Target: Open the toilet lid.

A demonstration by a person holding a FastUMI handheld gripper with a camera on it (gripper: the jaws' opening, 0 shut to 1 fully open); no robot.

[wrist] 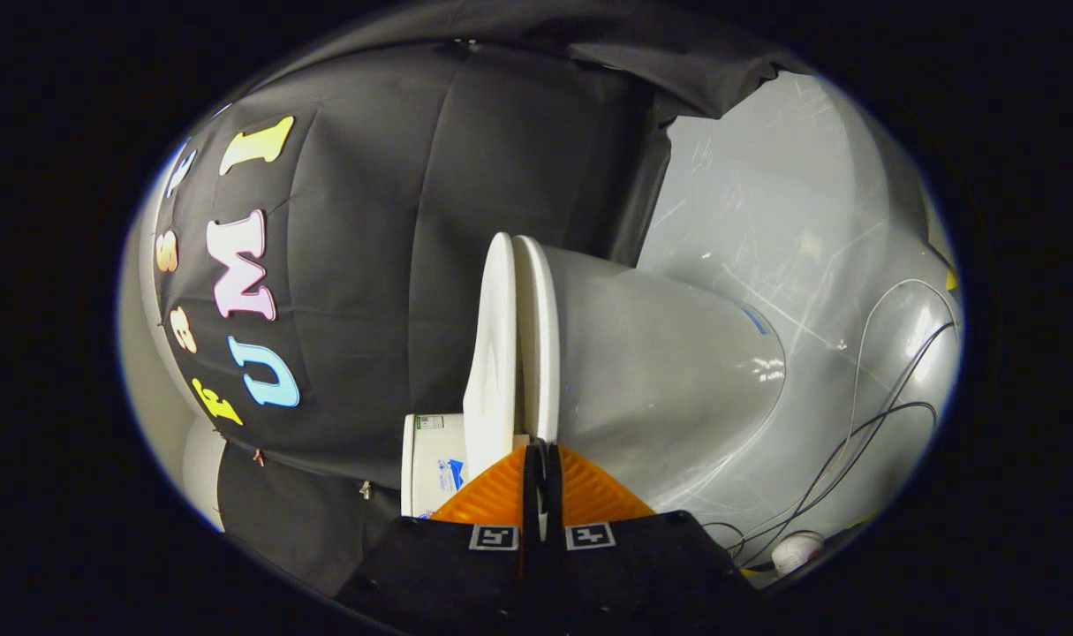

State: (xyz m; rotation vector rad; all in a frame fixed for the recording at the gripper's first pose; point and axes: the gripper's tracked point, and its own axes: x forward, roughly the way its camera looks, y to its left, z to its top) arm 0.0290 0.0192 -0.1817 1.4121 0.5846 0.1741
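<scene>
Just ahead of the fingers: one toilet [660,371], one lid [492,353].
One gripper [541,455], rolled sideways, fingers nearly together near the lid's edge; whether they pinch it I cannot tell. Several cables [863,433] lie on the floor [766,203].

Pretty dim overall, honestly. The black cloth wall [430,221] soaks up most of the light, so only its folds read. The floor [766,203] is the bright part, with streaky glare and scuff marks catching the light. There's a hot specular spot on the toilet bowl [677,371], while the toilet lid [494,353] is evenly lit. Heavy fisheye bending toward the rim, with a faint bluish fringe there. The gripper [542,452], fingers pressed together, looks soft and shadowed.
</scene>
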